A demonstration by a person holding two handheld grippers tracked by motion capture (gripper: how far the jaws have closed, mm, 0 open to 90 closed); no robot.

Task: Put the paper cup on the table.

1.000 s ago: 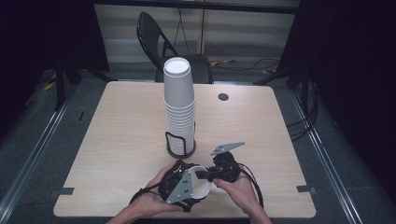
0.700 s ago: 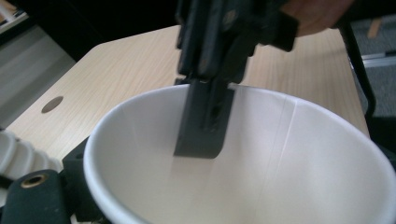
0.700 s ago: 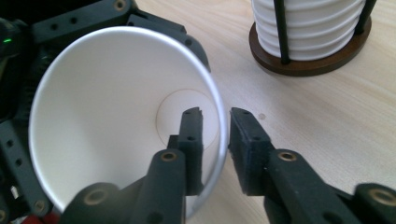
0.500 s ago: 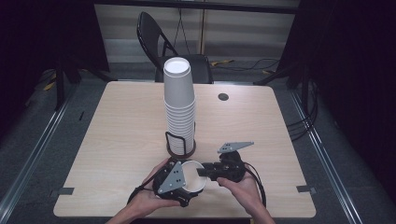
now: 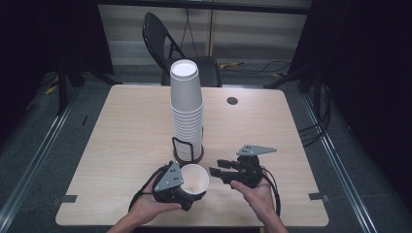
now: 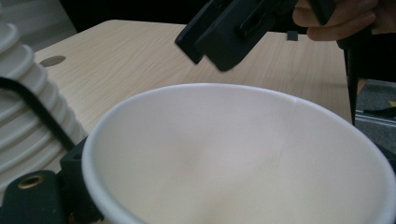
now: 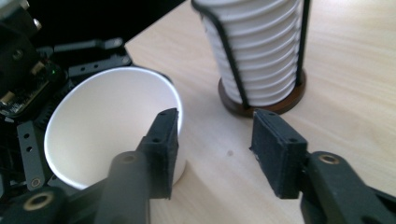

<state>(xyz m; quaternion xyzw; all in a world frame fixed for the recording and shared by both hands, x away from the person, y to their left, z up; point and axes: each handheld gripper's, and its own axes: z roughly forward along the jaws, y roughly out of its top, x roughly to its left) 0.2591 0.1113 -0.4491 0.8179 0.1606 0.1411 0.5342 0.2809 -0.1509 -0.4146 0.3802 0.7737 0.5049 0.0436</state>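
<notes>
On the table (image 5: 121,145), the right gripper (image 5: 217,173) has just opened off the cup (image 5: 194,177), seemingly clamped by the left gripper (image 5: 182,194).

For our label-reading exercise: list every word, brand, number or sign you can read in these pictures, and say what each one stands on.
None can be read.
Single paper cup in the left gripper: plain white, no print.
Stack of paper cups in its wire holder: plain white.
Right gripper, jaws apart and empty: black, no legible marking.
Wooden table: bare.
</notes>
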